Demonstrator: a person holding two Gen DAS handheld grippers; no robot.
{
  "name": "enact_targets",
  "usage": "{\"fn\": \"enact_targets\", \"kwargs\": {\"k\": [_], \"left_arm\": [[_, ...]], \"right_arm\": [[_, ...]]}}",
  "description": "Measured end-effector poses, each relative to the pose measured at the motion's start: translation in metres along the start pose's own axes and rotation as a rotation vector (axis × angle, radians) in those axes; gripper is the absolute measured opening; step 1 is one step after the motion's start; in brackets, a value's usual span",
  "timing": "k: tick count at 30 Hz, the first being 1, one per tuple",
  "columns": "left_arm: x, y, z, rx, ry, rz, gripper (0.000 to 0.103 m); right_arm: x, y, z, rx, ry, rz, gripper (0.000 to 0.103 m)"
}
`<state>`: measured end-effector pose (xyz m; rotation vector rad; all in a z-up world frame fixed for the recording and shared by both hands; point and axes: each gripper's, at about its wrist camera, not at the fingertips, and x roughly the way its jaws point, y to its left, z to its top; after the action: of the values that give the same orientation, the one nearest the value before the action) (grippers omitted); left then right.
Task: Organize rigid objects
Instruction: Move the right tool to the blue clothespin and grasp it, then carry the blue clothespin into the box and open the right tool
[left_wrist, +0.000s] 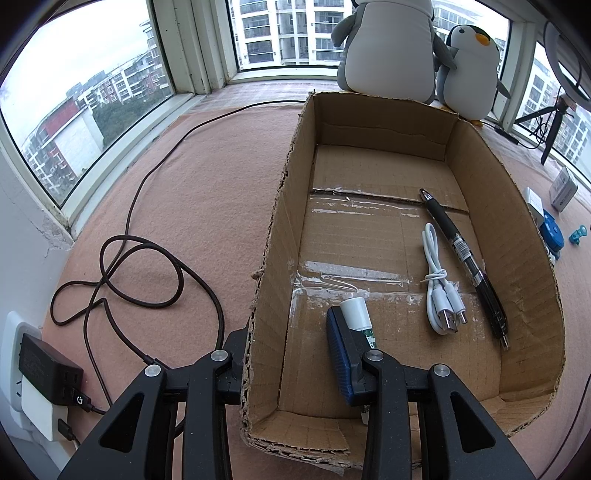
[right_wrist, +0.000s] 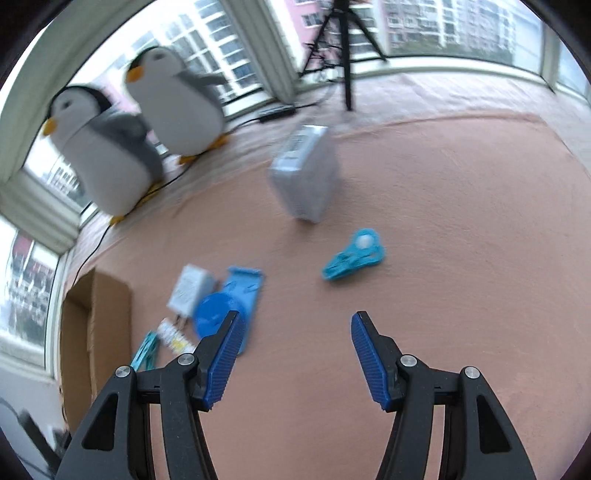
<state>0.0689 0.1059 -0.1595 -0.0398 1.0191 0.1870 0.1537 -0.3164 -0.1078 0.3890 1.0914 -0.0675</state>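
An open cardboard box (left_wrist: 291, 206) lies on the pink felt. Inside it lie a black pen (left_wrist: 461, 258) and a coiled white USB cable (left_wrist: 439, 291). My left gripper (left_wrist: 295, 332) straddles the box's near left wall, jaws spread wide; a small white-capped tube (left_wrist: 356, 314) rests against its inner blue pad (left_wrist: 340, 358) inside the box. My right gripper (right_wrist: 293, 332) is open and empty above the felt. Ahead of it lie a teal clip (right_wrist: 354, 258), a blue tape dispenser (right_wrist: 229, 299), a white charger (right_wrist: 190, 288) and a grey box (right_wrist: 306, 177).
Two plush penguins (left_wrist: 406, 48) stand by the window behind the box. A dark cable (left_wrist: 147, 266) loops on the felt to the left, running to a power strip (left_wrist: 40, 384). A tripod (right_wrist: 343, 48) stands at the far window. The box also shows in the right wrist view (right_wrist: 96, 325).
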Motion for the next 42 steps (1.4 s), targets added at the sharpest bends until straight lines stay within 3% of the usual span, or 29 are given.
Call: {"fn": "enact_targets", "kwargs": {"k": [4,15,23,32,35,42], "left_arm": [[0.000,0.000,0.000,0.000,0.000,0.000,0.037],[0.001,0.002,0.002,-0.005,-0.001,-0.003,0.037],[0.001,0.002,0.001,-0.005,-0.001,-0.004,0.036],[0.001,0.002,0.001,-0.003,-0.001,-0.003,0.037],[0.001,0.002,0.002,-0.003,-0.001,-0.004,0.037],[0.001,0.002,0.001,-0.004,-0.002,-0.003,0.037]], "right_arm": [[0.011,-0.014,0.015,0.054,0.006,-0.044,0.057],[0.044,-0.030,0.040,0.188,0.058,-0.060,0.055],[0.059,-0.024,0.047,0.179,0.079,-0.092,0.050],[0.061,-0.014,0.050,0.108,0.091,-0.133,0.018],[0.061,-0.012,0.047,0.077,0.091,-0.130,0.013],[0.056,-0.013,0.037,0.024,0.100,-0.088,0.012]]}}
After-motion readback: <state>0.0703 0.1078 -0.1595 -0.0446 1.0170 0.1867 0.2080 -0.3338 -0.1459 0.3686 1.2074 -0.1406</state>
